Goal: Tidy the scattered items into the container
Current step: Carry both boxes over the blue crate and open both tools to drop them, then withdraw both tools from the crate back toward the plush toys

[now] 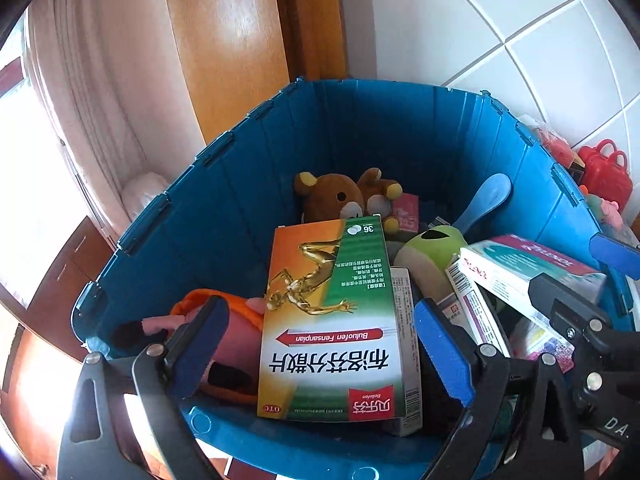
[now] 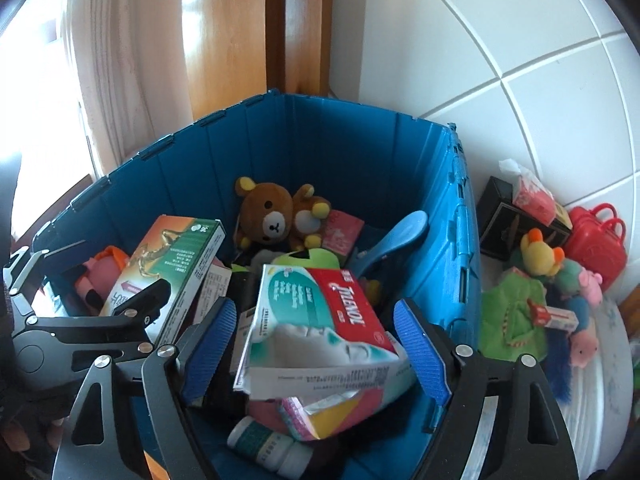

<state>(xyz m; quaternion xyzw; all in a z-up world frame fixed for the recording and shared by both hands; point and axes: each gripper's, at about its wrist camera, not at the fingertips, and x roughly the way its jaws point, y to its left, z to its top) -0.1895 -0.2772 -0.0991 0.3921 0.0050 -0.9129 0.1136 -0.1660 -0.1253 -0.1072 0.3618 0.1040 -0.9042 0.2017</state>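
A blue plastic crate [image 1: 352,128] [image 2: 344,144] holds a brown teddy bear [image 1: 340,196] [image 2: 276,216], a blue brush [image 1: 484,204] [image 2: 396,236] and several boxes. An orange-green medicine box [image 1: 332,320] [image 2: 176,256] lies between the open jaws of my left gripper [image 1: 320,352]; the pads do not touch it. A red-teal Tylenol box [image 2: 320,320] [image 1: 532,268] lies between the open jaws of my right gripper [image 2: 316,348], untouched. The right gripper also shows in the left wrist view [image 1: 580,284]. The left gripper also shows in the right wrist view [image 2: 112,276].
Right of the crate lies a pile: a black tissue box [image 2: 508,216], a red toy case [image 2: 596,244] [image 1: 604,168], a yellow duck plush [image 2: 540,256], a green plush [image 2: 512,316] and pink toys. A wooden door [image 2: 240,32] and tiled wall [image 2: 500,40] stand behind.
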